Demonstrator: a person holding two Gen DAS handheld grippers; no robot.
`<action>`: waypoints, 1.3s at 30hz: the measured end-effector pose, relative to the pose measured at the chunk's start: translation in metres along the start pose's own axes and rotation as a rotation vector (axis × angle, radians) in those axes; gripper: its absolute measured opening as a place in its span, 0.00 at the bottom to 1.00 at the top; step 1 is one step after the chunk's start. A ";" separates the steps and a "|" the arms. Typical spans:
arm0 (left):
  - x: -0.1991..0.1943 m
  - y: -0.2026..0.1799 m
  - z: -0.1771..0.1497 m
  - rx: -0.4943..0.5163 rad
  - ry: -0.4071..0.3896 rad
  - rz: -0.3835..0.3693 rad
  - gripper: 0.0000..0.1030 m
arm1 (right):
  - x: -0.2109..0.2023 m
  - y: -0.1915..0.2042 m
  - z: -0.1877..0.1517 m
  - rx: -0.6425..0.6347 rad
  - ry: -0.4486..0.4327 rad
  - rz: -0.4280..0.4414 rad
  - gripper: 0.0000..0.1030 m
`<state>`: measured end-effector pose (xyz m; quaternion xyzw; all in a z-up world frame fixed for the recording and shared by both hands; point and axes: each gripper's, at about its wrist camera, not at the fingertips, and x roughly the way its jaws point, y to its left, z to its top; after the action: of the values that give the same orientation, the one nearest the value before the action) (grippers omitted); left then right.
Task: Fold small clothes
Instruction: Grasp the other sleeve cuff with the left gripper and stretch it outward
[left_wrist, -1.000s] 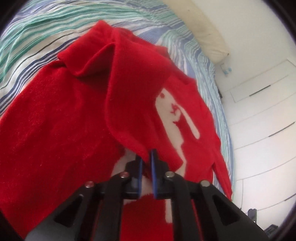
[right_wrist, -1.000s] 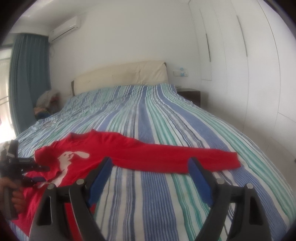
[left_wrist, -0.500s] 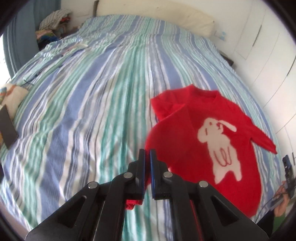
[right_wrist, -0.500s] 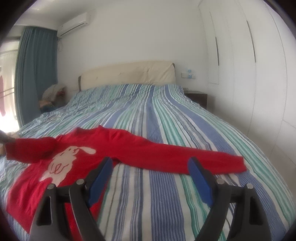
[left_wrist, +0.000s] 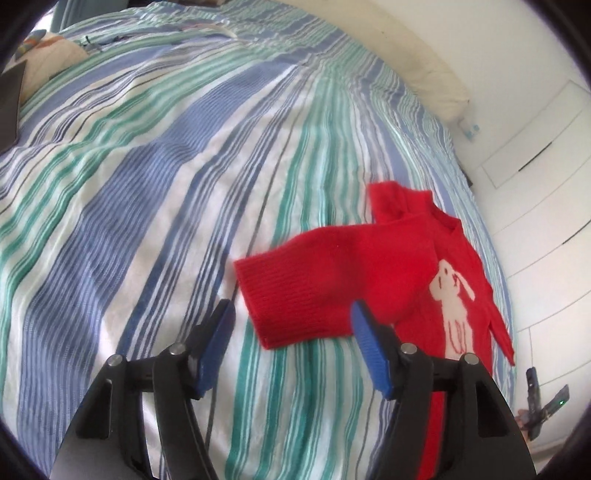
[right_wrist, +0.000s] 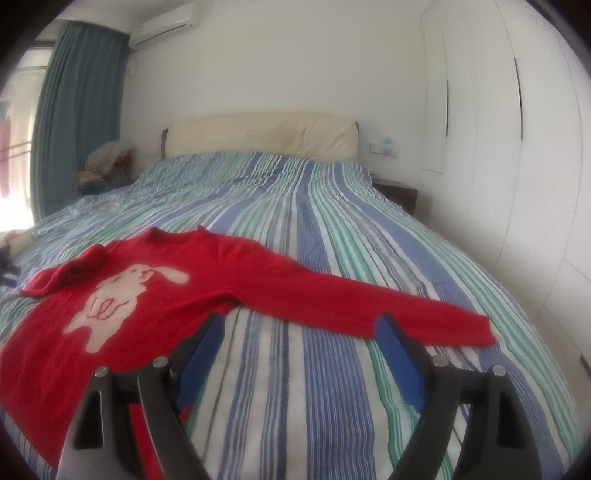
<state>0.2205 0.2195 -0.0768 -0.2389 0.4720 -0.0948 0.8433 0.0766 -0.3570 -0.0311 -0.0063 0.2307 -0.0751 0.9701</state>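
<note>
Red, one sweater (right_wrist: 207, 295) lies on the bed (right_wrist: 314, 206); two grippers, left (left_wrist: 291, 347) and right (right_wrist: 299, 354), gape empty.

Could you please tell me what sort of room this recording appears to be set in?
Most likely a home bedroom: a large bed with a striped cover and a padded headboard, a wall air conditioner, and built-in wardrobe doors.

Striped bed (right_wrist: 332, 221) carries red sweater (right_wrist: 155, 295) flat

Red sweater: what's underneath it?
The striped bedsheet shows all around the red sweater, which lies flat on it. The sheet directly beneath is covered, so anything there can't be seen.
</note>
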 end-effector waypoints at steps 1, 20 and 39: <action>0.009 0.000 0.001 -0.013 0.007 -0.017 0.66 | 0.002 0.000 0.000 0.004 0.005 0.003 0.80; -0.073 0.052 0.077 0.055 -0.234 0.567 0.06 | -0.002 -0.005 0.004 0.022 -0.016 -0.016 0.80; -0.049 0.093 0.039 -0.055 -0.137 0.605 0.37 | 0.002 -0.006 -0.003 0.014 0.007 -0.036 0.80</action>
<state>0.2213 0.3315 -0.0686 -0.1163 0.4659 0.1898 0.8564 0.0761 -0.3627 -0.0338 -0.0035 0.2333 -0.0942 0.9678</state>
